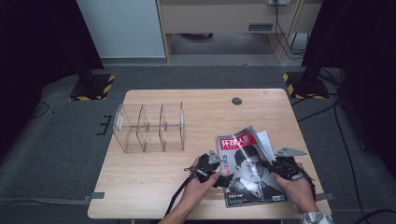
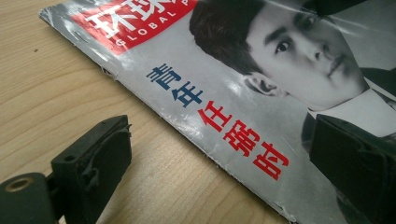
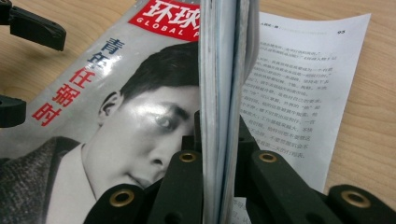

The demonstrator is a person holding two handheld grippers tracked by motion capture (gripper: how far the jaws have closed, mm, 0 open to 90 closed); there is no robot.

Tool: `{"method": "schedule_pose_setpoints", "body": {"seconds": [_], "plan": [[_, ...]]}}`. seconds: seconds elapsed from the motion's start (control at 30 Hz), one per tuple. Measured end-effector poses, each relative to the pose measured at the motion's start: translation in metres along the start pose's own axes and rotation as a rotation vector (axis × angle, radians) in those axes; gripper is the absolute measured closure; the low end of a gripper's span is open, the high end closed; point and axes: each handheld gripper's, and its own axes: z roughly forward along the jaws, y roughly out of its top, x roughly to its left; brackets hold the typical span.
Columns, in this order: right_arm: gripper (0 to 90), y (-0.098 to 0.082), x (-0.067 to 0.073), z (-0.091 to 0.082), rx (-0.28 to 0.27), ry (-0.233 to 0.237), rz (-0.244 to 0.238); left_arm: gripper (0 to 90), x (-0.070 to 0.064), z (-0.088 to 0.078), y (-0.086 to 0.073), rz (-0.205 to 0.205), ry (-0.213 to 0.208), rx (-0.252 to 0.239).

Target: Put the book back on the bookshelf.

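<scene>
magazine point(image 1: 250, 170) near right front of worktop point(image 1: 154, 182), cover reads "GLOBAL P…", loose page numbered 95 | left of spine bare wood; clear organizer point(image 1: 149, 127) well apart | right gripper point(image 3: 219, 154) fingers clamped on page edge; left gripper point(image 2: 224, 163) fingers open astride spine edge

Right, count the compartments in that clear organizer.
3, side by side in the clear organizer on the table's far left: left, middle and right. All look empty.

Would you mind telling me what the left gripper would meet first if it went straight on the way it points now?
Most likely the magazine: the left gripper has open jaws astride its near edge, though depth is unclear.
</scene>
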Motion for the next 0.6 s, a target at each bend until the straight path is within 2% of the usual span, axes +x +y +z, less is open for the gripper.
{"method": "schedule_pose_setpoints", "body": {"seconds": [0.2,0.4,0.6], "plan": [[87.5,0.0013,0.0005,-0.0032,-0.027,0.016,0.021,5.4,0.0010,0.0024,-0.0025,-0.006,0.006,0.006],[87.7,0.0036,0.0013,-0.0061,-0.059,0.033,0.045,5.5,0.0020,0.0033,-0.0031,-0.026,-0.020,-0.003],[87.8,0.0054,0.0018,-0.0082,-0.081,0.052,0.055,5.6,0.0032,0.0045,-0.0036,-0.029,-0.046,-0.008]]}}
